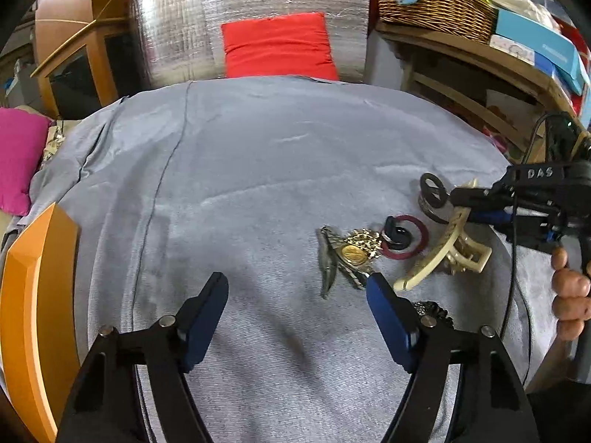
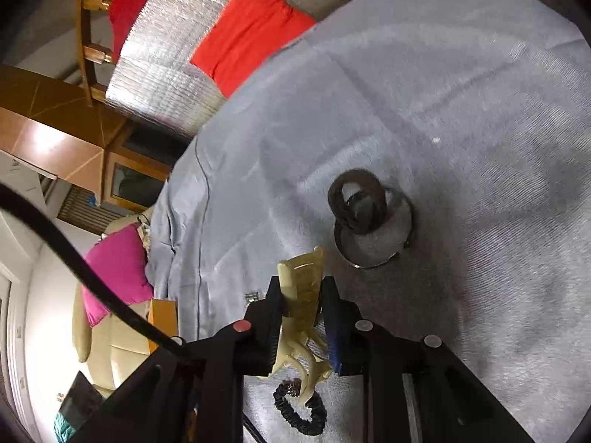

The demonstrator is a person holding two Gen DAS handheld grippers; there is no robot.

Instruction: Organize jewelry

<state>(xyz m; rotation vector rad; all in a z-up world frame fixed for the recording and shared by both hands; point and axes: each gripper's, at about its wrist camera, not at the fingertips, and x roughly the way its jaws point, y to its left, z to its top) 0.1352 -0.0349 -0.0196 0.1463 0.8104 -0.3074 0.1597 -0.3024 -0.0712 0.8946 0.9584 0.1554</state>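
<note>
Right gripper (image 2: 301,295) clamps cream hair claw (image 2: 301,288); left gripper (image 1: 297,284) jaws wide, empty.
Lift claw straight up, clear of dark bangles (image 2: 360,206) and black scrunchie (image 2: 301,411); keep squeeze steady.

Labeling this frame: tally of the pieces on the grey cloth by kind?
Hair clip: 1, held in the right claw
Rings/bangles: 3
Gold watch: 1
Black scrunchie: 1
Total: 6
</note>
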